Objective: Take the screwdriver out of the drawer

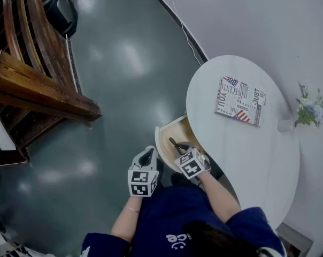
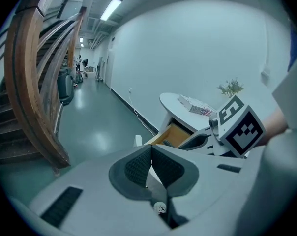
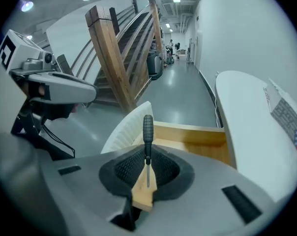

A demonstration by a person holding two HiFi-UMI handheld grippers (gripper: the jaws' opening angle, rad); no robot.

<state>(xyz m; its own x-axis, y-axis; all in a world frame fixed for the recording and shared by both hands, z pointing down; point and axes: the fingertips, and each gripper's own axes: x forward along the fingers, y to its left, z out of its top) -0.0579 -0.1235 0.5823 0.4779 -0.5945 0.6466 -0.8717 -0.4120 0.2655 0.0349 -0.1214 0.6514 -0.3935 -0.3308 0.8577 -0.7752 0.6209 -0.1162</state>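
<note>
Right gripper [image 3: 147,165] jaws pinching screwdriver [image 3: 147,129] near handle base. Likely light, stiff, could pivot. Left gripper [image 2: 150,167] jaws pressed together, empty.

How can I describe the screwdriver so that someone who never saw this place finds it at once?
Find the white round table; a wooden drawer stands open under its edge. Over that drawer the right tool grips the screwdriver by its metal shaft. It is the only slim thing there, with a black ribbed handle.
</note>
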